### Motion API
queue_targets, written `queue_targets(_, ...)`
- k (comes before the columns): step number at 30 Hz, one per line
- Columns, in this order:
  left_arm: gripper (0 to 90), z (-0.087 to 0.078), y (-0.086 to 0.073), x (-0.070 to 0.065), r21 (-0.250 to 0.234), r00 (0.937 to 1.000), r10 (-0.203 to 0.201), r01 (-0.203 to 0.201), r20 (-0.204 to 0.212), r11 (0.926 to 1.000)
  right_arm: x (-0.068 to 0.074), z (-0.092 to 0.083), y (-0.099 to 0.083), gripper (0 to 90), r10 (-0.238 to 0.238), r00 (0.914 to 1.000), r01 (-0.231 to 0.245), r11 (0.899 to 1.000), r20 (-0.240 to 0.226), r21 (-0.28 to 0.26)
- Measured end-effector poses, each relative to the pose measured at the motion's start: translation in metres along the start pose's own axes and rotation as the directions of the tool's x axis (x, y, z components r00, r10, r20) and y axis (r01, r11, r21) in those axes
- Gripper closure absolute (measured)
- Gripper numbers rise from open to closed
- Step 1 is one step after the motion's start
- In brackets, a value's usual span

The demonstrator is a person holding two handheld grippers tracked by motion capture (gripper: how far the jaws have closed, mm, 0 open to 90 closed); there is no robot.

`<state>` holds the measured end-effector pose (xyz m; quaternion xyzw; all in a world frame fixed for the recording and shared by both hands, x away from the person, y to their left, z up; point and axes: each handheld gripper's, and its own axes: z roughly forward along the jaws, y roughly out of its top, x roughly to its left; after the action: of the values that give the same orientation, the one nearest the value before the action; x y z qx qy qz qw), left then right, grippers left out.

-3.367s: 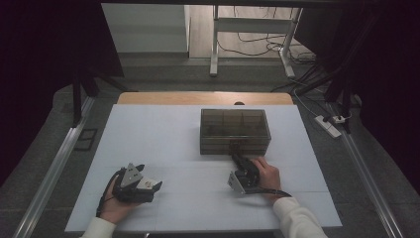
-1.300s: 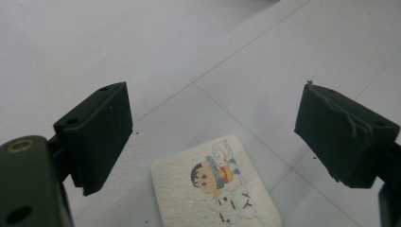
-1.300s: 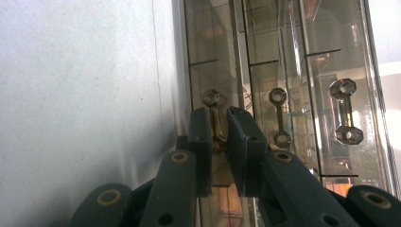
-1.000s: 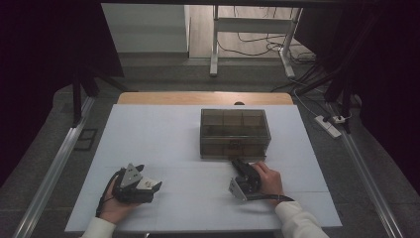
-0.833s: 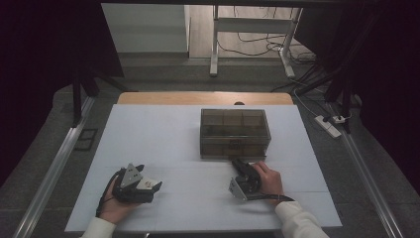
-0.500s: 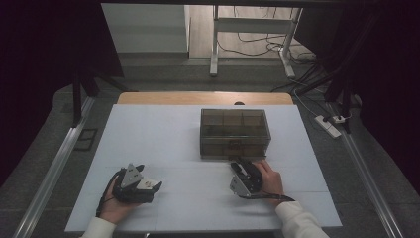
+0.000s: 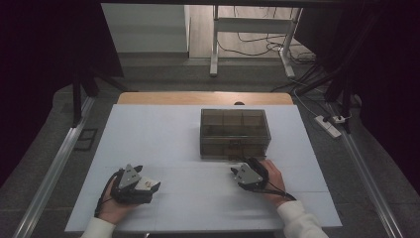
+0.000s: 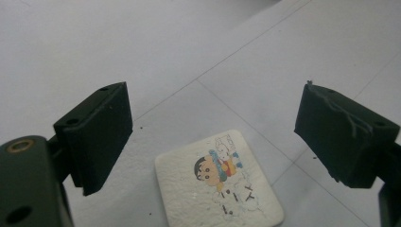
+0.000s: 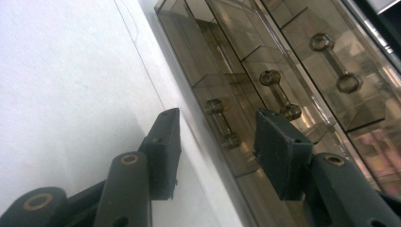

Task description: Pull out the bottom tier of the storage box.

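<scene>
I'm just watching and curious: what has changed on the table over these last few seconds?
The right gripper has drawn back from the smoky drawer box toward the person, its jaws just opening, nothing between them. The left gripper stayed open over the cartoon card; box and card kept their places.

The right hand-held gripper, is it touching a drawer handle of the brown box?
Apart. In the right gripper view, the right hand-held gripper has its jaws open around a drawer handle of the brown box, with gaps on both sides.
</scene>
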<state>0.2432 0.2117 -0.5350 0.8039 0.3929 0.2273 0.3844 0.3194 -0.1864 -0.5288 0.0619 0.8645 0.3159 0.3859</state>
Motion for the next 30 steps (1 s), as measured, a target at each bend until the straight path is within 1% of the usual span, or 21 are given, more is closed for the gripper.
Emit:
queue_targets(2, 12.0, 0.0, 0.0, 0.0, 0.0, 1.0, 0.0, 0.0, 0.0, 1.0, -0.003, -0.002, 0.0, 49.7, 0.042, 0.9986, -0.042, 0.999, -0.033, 0.0)
queue_targets(3, 12.0, 0.0, 0.0, 0.0, 0.0, 1.0, 0.0, 0.0, 0.0, 1.0, -0.003, -0.002, 0.0, 49.7, 0.042, 0.9986, -0.042, 0.999, -0.033, 0.0)
queue_targets(4, 12.0, 0.0, 0.0, 0.0, 0.001, 1.0, 0.0, 0.0, 0.0, 1.0, -0.007, -0.003, -0.001, 48.2, 0.079, 0.9949, -0.08, 0.997, -0.062, 0.002)
queue_targets(6, 12.0, 0.0, 0.0, 0.0, 0.0, 1.0, 0.0, 0.0, 0.0, 1.0, -0.009, -0.004, -0.001, 47.1, 0.112, 0.99, -0.112, 0.994, -0.086, 0.004)
queue_targets(7, 12.0, 0.0, 0.0, 0.0, 0.0, 1.0, 0.0, 0.0, 0.0, 1.0, -0.009, -0.004, -0.001, 47.1, 0.112, 0.99, -0.112, 0.994, -0.086, 0.004)
queue_targets(8, 12.0, 0.0, 0.0, 0.0, -0.001, 1.0, -0.001, 0.001, 0.0, 1.0, -0.011, -0.005, 0.0, 45.5, 0.134, 0.9853, -0.135, 0.991, -0.106, 0.003)
queue_targets(9, 12.0, 0.0, 0.0, 0.0, -0.002, 1.0, -0.001, 0.001, 0.001, 1.0, -0.011, -0.005, 0.0, 45.5, 0.134, 0.9853, -0.135, 0.991, -0.106, 0.003)
queue_targets(10, 12.0, -0.001, 0.0, 0.0, -0.004, 1.0, -0.003, 0.003, 0.003, 1.0, -0.012, -0.006, 0.001, 42.7, 0.151, 0.9817, -0.152, 0.988, -0.115, 0.005)
queue_targets(11, 12.0, -0.001, 0.0, 0.0, -0.004, 1.0, -0.003, 0.003, 0.003, 1.0, -0.012, -0.006, 0.001, 42.7, 0.151, 0.9817, -0.152, 0.988, -0.115, 0.005)
queue_targets(12, 12.0, -0.001, 0.0, 0.0, -0.005, 1.0, -0.002, 0.002, 0.003, 1.0, -0.013, -0.006, 0.002, 41.4, 0.174, 0.9756, -0.175, 0.985, -0.134, 0.006)
queue_targets(14, 12.0, 0.0, 0.0, 0.0, -0.005, 1.0, -0.001, 0.001, 0.004, 1.0, -0.014, -0.006, 0.003, 40.5, 0.185, 0.9719, -0.187, 0.982, -0.145, 0.004)
queue_targets(15, 12.0, 0.0, 0.0, 0.0, -0.005, 1.0, -0.001, 0.001, 0.004, 1.0, -0.014, -0.006, 0.003, 40.5, 0.185, 0.9719, -0.187, 0.982, -0.145, 0.004)
queue_targets(16, 12.0, 0.0, 0.0, 0.0, -0.005, 1.0, 0.0, 0.0, 0.006, 1.0, -0.017, -0.007, 0.004, 38.6, 0.2, 0.9663, -0.202, 0.979, -0.162, 0.008)
queue_targets(18, 12.0, 0.0, 0.0, -0.001, -0.005, 1.0, 0.0, 0.0, 0.006, 1.0, -0.019, -0.007, 0.005, 38.4, 0.228, 0.959, -0.23, 0.973, -0.169, 0.007)
queue_targets(19, 12.0, 0.0, 0.0, -0.001, -0.005, 1.0, 0.0, 0.0, 0.006, 1.0, -0.019, -0.007, 0.005, 38.4, 0.228, 0.959, -0.23, 0.973, -0.169, 0.007)
queue_targets(20, 12.0, 0.0, 0.0, -0.001, -0.005, 1.0, 0.0, 0.0, 0.006, 1.0, -0.022, -0.007, 0.007, 38.0, 0.24, 0.9532, -0.244, 0.97, -0.183, 0.003)
queue_targets(22, 12.0, 0.0, 0.0, -0.001, -0.005, 1.0, -0.001, 0.001, 0.004, 1.0, -0.024, -0.007, 0.008, 37.9, 0.254, 0.9489, -0.259, 0.966, -0.188, -0.004)
queue_targets(23, 12.0, 0.0, 0.0, -0.001, -0.005, 1.0, -0.001, 0.001, 0.004, 1.0, -0.026, -0.007, 0.009, 37.8, 0.256, 0.948, -0.262, 0.965, -0.189, -0.007)
queue_targets(25, 12.0, 0.0, 0.0, -0.001, 0.0, 1.0, -0.001, 0.001, 0.001, 1.0, -0.028, -0.008, 0.01, 37.7, 0.255, 0.95, -0.262, 0.965, -0.18, -0.017)
queue_targets(28, 12.0, 0.001, 0.0, -0.001, 0.001, 1.0, -0.001, 0.001, -0.002, 1.0, -0.031, -0.01, 0.012, 37.4, 0.26, 0.9495, -0.268, 0.963, -0.175, -0.021)
queue_targets(30, 12.0, 0.001, 0.001, -0.001, 0.002, 1.0, -0.002, 0.002, -0.002, 1.0, -0.033, -0.01, 0.013, 37.3, 0.268, 0.9461, -0.278, 0.96, -0.181, -0.026)
